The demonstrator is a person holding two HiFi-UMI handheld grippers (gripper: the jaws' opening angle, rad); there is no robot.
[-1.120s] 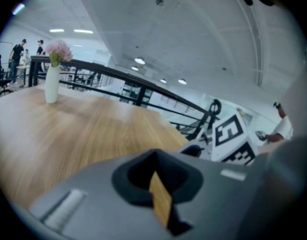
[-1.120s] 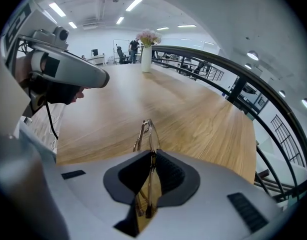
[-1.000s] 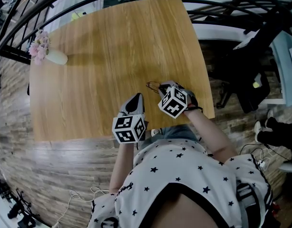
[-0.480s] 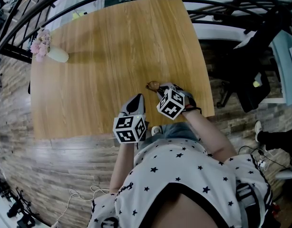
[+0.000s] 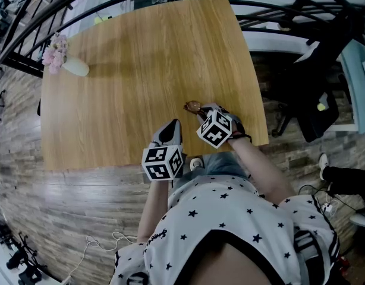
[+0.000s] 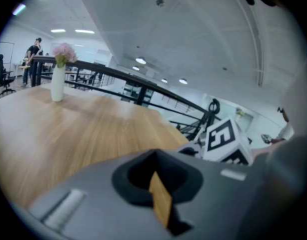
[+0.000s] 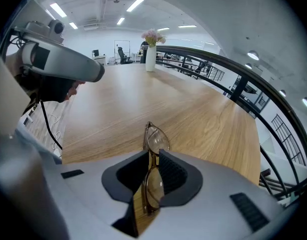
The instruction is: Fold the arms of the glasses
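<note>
— Near the table's (image 5: 141,70) front right corner, what has the right gripper (image 5: 203,114) got?
— The glasses (image 5: 192,106). Its own view shows the right gripper (image 7: 152,156) clamped on the glasses (image 7: 156,140) about the bridge: one lens sits between the pads, the other pokes out past the tips over the wood.
— How do they lie?
— On edge, lenses roughly upright and in line with the jaws. In the head view only a bit of brown frame shows beyond the gripper.
— Are the arms folded?
— I cannot tell; the frame is seen edge-on and the jaws cover the rest.
— And the left gripper (image 5: 169,132)?
— Just to the left of the right one, at the table's near edge, apart from the glasses. In its own view the left gripper (image 6: 156,159) has its jaws together with nothing between them; only a sliver of wood shows through.
— Anything else on the table?
— A white vase (image 5: 72,69) of pink flowers at the far left corner, well away from both grippers.
</note>
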